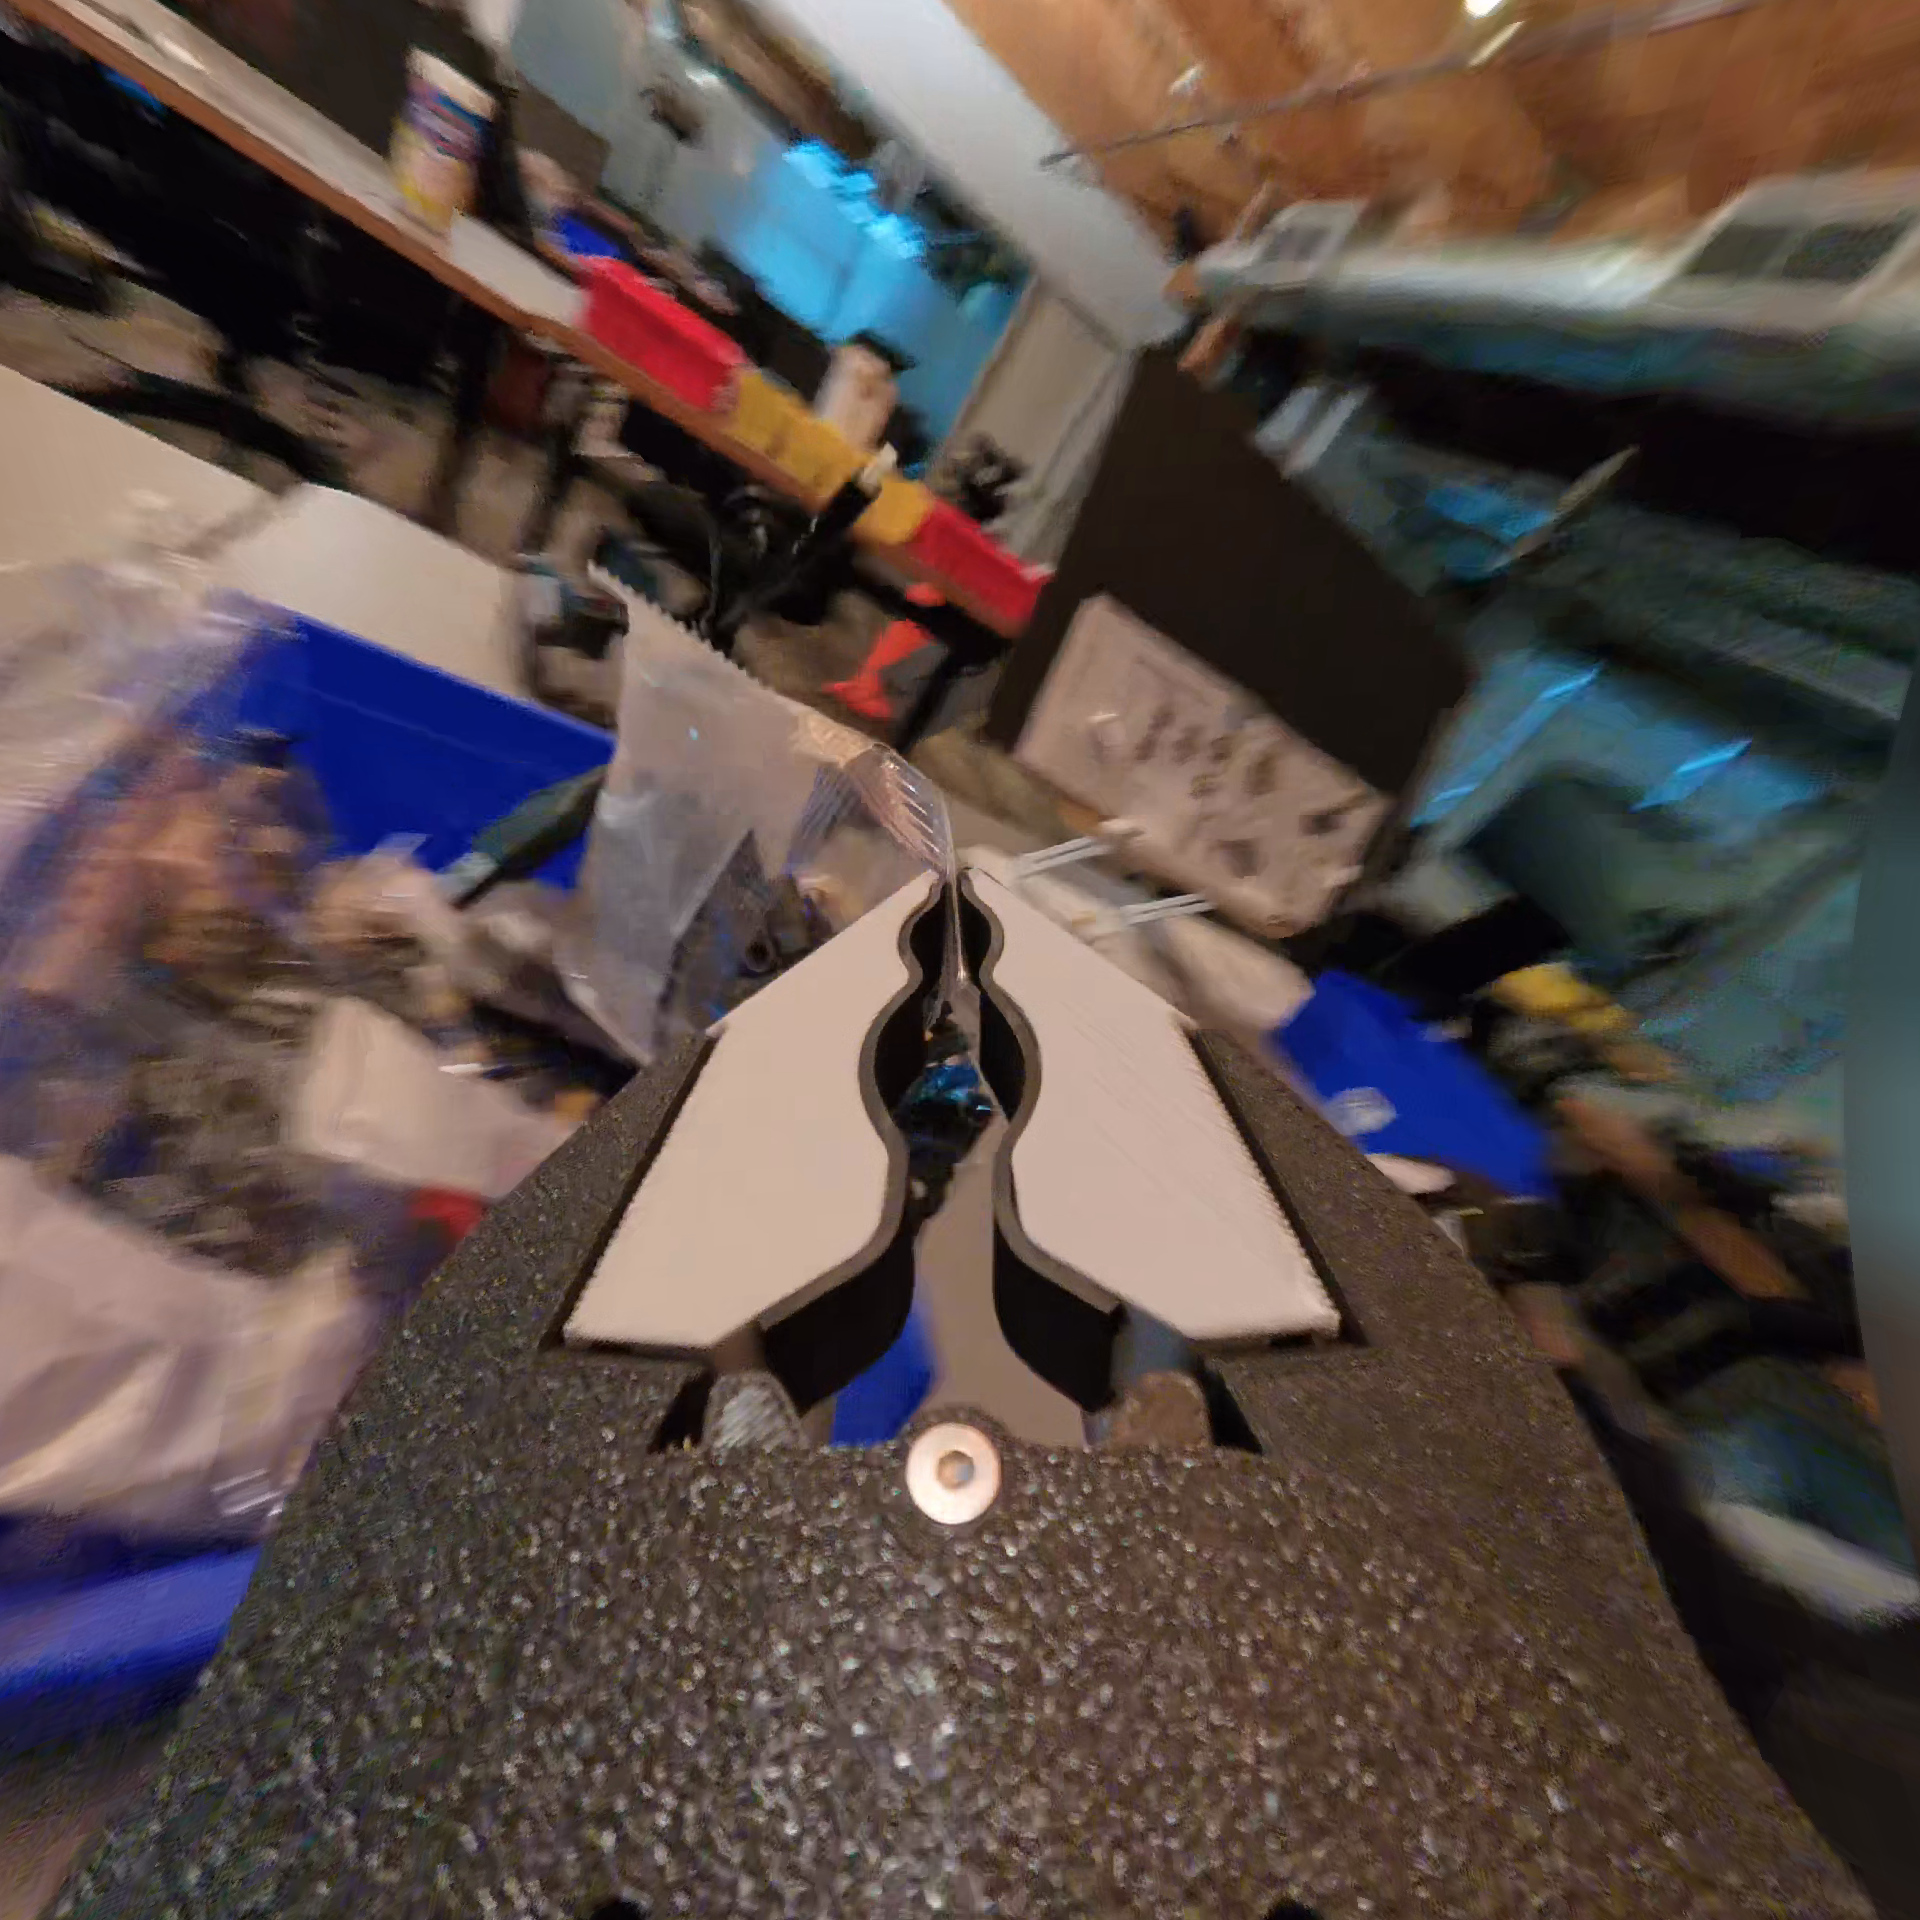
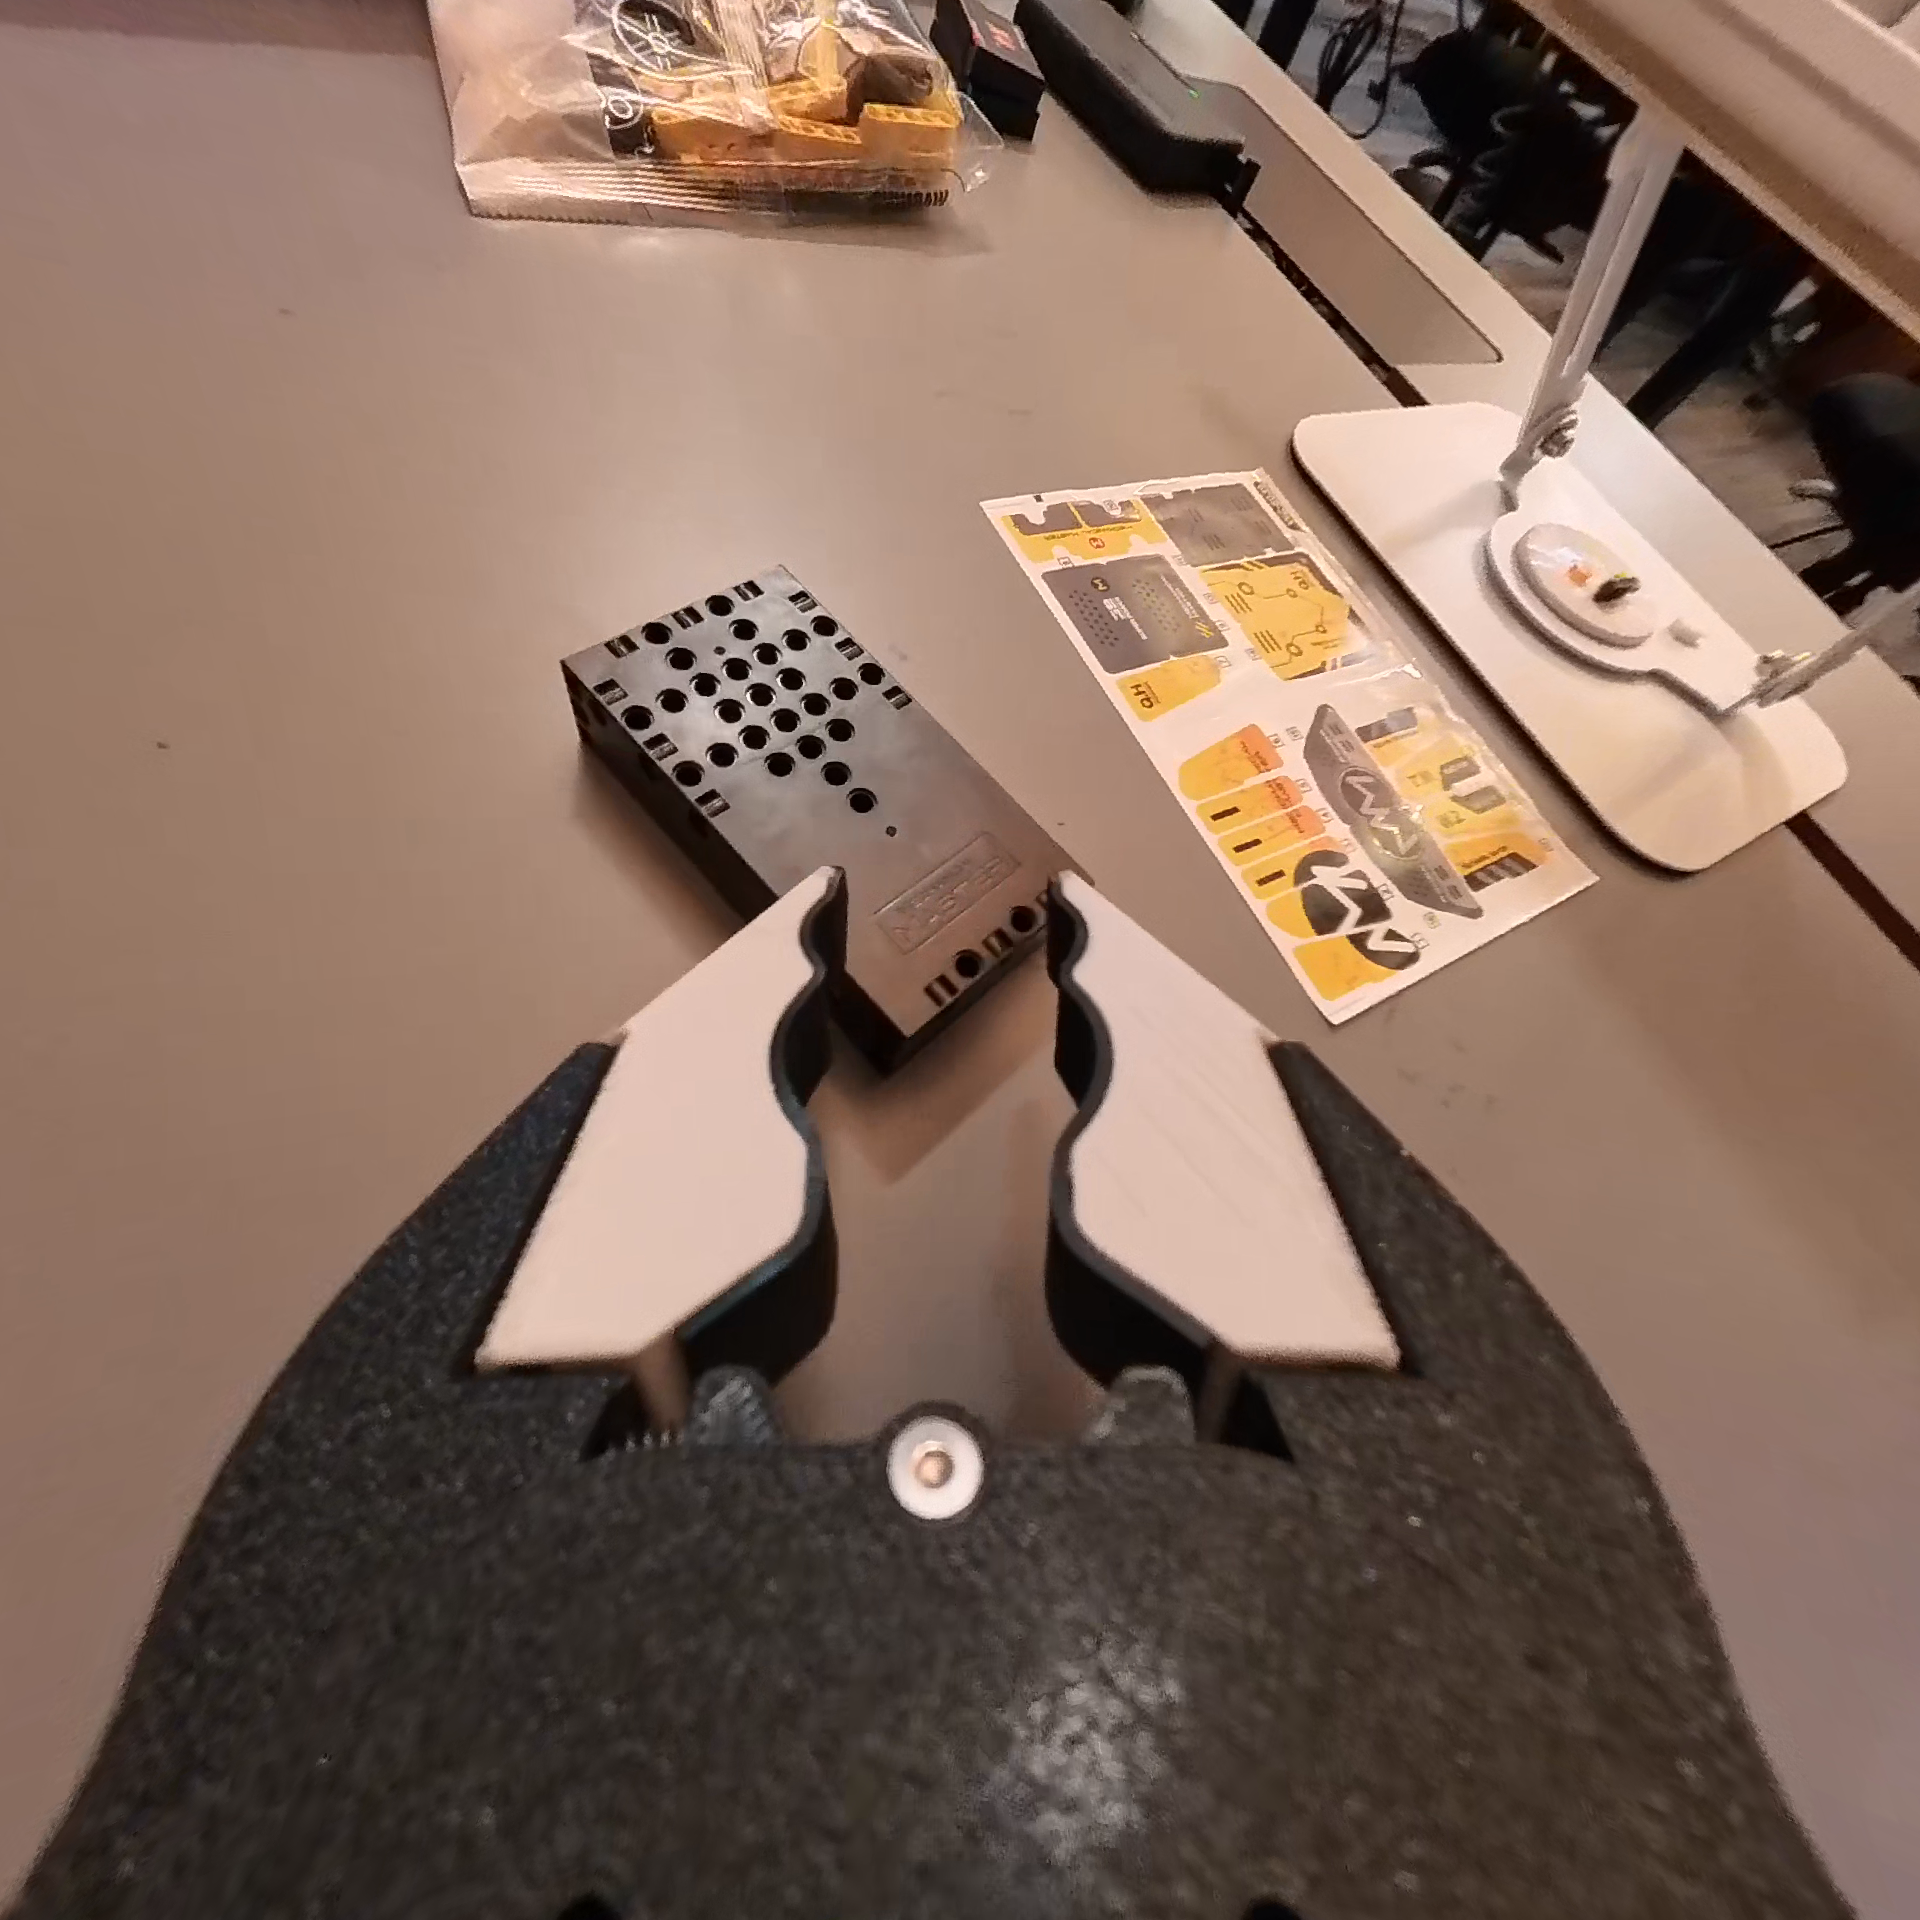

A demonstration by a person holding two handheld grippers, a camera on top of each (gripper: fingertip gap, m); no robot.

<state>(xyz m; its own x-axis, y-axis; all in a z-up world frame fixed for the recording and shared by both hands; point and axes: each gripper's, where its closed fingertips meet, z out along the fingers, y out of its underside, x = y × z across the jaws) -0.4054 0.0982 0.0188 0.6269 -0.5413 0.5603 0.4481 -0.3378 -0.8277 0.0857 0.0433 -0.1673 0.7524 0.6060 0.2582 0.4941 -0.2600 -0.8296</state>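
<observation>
In the left wrist view my left gripper [image 1: 951, 883] is shut on the corner of a clear plastic bag [image 1: 717, 821] with dark small parts inside. The bag hangs in the air, and the view is blurred. In the right wrist view my right gripper [image 2: 945, 894] is open and empty. It hovers just over the near end of a black rectangular block with many round holes [image 2: 790, 769] that lies flat on the grey table [image 2: 312, 520]. Its fingertips straddle the block's near end without closing on it.
A yellow and black sticker sheet [image 2: 1288, 727] lies right of the block. A white lamp base [image 2: 1558, 644] stands at the table's right edge. A clear bag of yellow parts [image 2: 707, 104] lies at the back. Blue bins [image 1: 395, 727] and cluttered benches show in the left wrist view.
</observation>
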